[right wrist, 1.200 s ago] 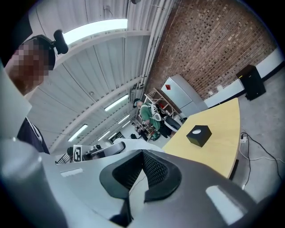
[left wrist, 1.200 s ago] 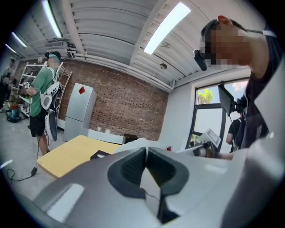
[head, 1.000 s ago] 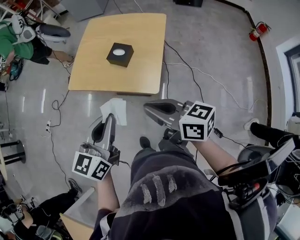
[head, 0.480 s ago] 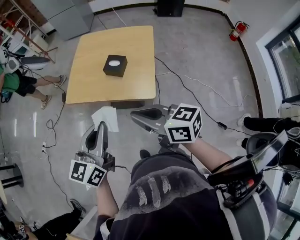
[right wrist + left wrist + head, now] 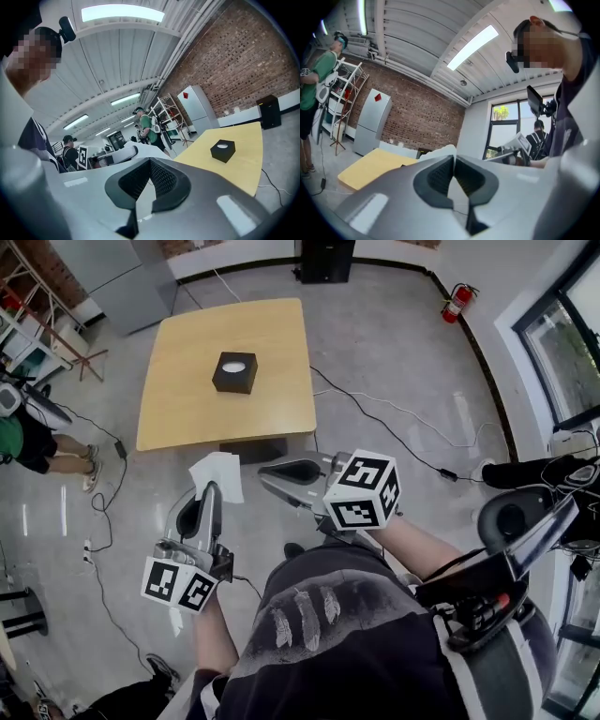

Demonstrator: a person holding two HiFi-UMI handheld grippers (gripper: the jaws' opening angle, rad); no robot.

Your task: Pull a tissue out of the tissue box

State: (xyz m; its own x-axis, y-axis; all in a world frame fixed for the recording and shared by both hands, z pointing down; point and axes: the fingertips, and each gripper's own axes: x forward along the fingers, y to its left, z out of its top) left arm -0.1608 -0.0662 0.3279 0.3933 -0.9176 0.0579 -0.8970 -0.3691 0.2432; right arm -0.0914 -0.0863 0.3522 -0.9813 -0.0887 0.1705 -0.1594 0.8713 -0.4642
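The black tissue box (image 5: 234, 372) stands in the middle of the wooden table (image 5: 187, 409), well ahead of both grippers. My left gripper (image 5: 210, 489) is held over the floor short of the table, shut on a white tissue (image 5: 217, 472) that stands out past its tips. In the left gripper view the tissue (image 5: 440, 151) shows just beyond the closed pads. My right gripper (image 5: 264, 475) is beside it, pointing left, shut with nothing in it. The right gripper view looks past its closed pads to the tissue box (image 5: 222, 150) on the table (image 5: 246, 136).
Cables (image 5: 394, 409) trail over the grey floor around the table. A fire extinguisher (image 5: 457, 301) stands by the right wall, a black speaker (image 5: 324, 259) at the far wall, a grey cabinet (image 5: 112, 277) at the back left. A person in green (image 5: 14, 432) is at the left.
The table and box now sit farther away and higher in the head view. Both grippers have drifted with the person away from it, the tissue still in the left one.
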